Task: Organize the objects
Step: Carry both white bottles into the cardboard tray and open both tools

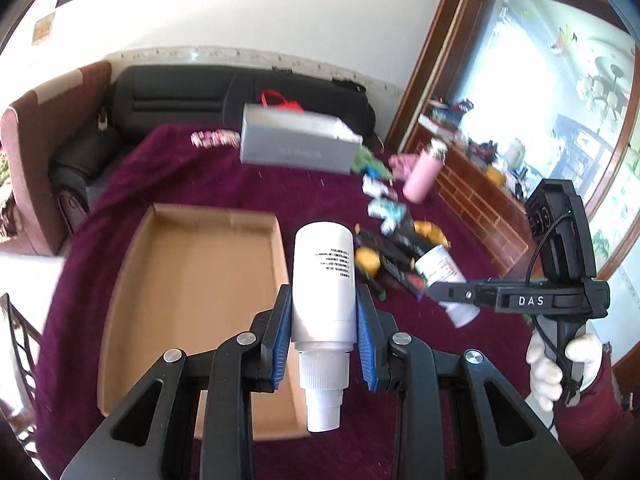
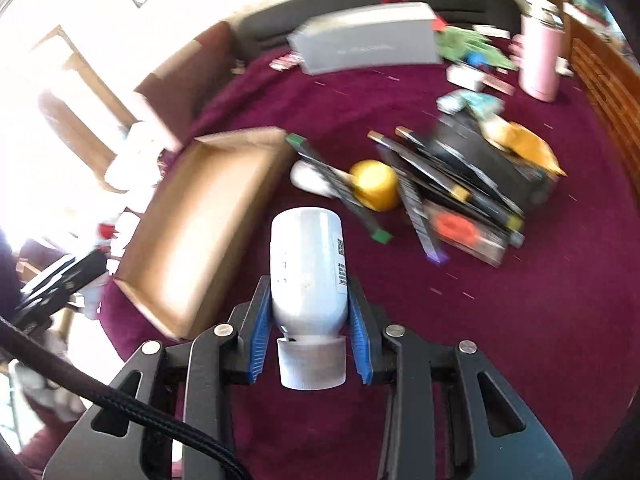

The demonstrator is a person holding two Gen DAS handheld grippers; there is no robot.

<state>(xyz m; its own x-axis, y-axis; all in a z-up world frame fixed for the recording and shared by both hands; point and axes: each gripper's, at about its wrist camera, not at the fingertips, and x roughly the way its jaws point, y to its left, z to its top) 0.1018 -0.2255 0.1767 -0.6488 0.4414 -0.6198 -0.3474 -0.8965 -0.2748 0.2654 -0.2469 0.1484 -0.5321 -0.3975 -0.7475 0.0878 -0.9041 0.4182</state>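
The left wrist camera sat just behind the left tongs [image 1: 323, 332] and looked forward and downward across the desk [image 1: 224, 184] toward the dark sofa [image 1: 180, 92] and wall. The right wrist camera sat just behind the right tongs [image 2: 308, 320], close above the desk [image 2: 520, 320], facing much the same way. Both views shared the cardboard tray [image 1: 188, 280] [image 2: 208, 220], the grey box [image 1: 296, 144] [image 2: 368, 40], the pink bottle [image 1: 422, 174] [image 2: 540, 60] and the heap of clutter between them.

The print on the grey box [image 1: 298, 144] at the counter's far edge is too blurred to read. The right wrist view is smeared by motion, so the dark packets [image 2: 460, 196] and their labels stay indistinct.
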